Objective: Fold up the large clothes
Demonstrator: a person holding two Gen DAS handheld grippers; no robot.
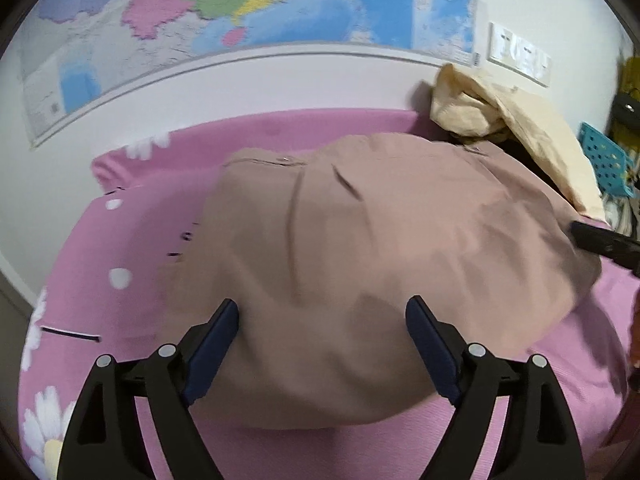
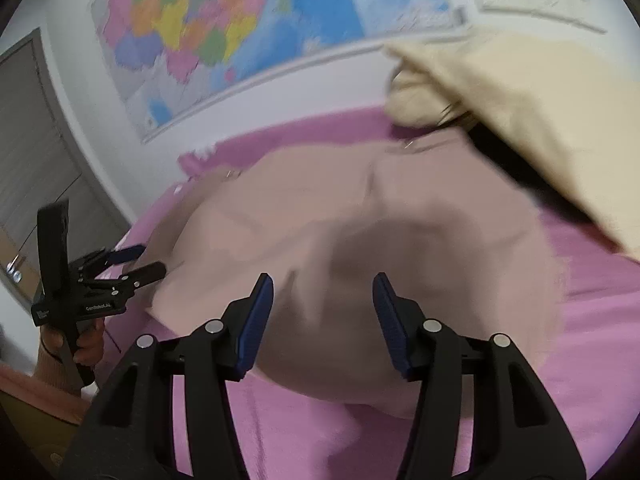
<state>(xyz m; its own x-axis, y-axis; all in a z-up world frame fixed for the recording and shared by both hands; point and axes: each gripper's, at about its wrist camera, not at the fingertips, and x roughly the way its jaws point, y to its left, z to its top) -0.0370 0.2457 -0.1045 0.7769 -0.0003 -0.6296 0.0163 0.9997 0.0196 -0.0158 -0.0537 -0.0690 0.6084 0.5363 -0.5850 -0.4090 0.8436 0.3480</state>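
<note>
A large tan-brown garment (image 1: 360, 240) lies folded into a broad, rounded slab on the pink bed sheet (image 1: 120, 240); it also fills the middle of the right wrist view (image 2: 360, 240). My left gripper (image 1: 322, 306) hovers over its near edge, jaws wide open, and the cloth lies below them unpinched. My right gripper (image 2: 323, 280) stands open over the garment's near edge, also unpinched. In the right wrist view the left gripper (image 2: 150, 259) shows at the garment's left edge, held by a hand (image 2: 86, 344). One finger of the right gripper (image 1: 600, 240) enters from the right in the left wrist view.
A cream cloth (image 1: 500, 120) is heaped at the back right, overlapping the garment's far corner. A wall map (image 1: 240, 20) hangs behind the bed. A blue perforated item (image 1: 604, 160) sits at the far right. A grey door (image 2: 32, 160) is at the left.
</note>
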